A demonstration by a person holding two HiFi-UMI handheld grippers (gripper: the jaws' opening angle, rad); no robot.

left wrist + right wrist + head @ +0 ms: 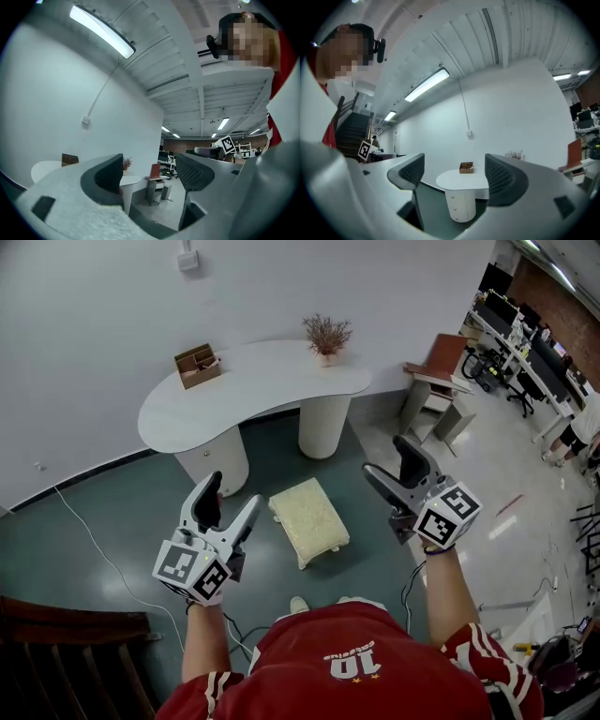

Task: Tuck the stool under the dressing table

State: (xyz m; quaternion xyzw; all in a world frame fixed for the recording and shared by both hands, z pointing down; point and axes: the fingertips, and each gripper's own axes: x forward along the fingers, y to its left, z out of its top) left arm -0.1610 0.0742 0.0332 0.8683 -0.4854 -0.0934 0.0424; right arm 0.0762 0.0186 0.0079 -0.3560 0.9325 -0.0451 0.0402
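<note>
A cream cushioned stool (pixel 308 519) stands on the green floor just in front of the white curved dressing table (pixel 253 390), outside its top. My left gripper (pixel 232 498) hovers to the stool's left, open, with nothing between its jaws. My right gripper (pixel 394 463) is held to the stool's right, also open and empty. In the left gripper view the left gripper (pixel 149 176) frames the table's end (pixel 133 179) and the room beyond. In the right gripper view the right gripper (pixel 454 176) frames the table (pixel 461 179) and one pedestal. The stool shows in neither gripper view.
On the tabletop sit a brown wooden box (pixel 197 365) and a small dried plant (pixel 326 337). A brown-topped side desk (pixel 441 371) stands to the right. A white cable (pixel 94 540) runs across the floor on the left, by a dark stair railing (pixel 66 652).
</note>
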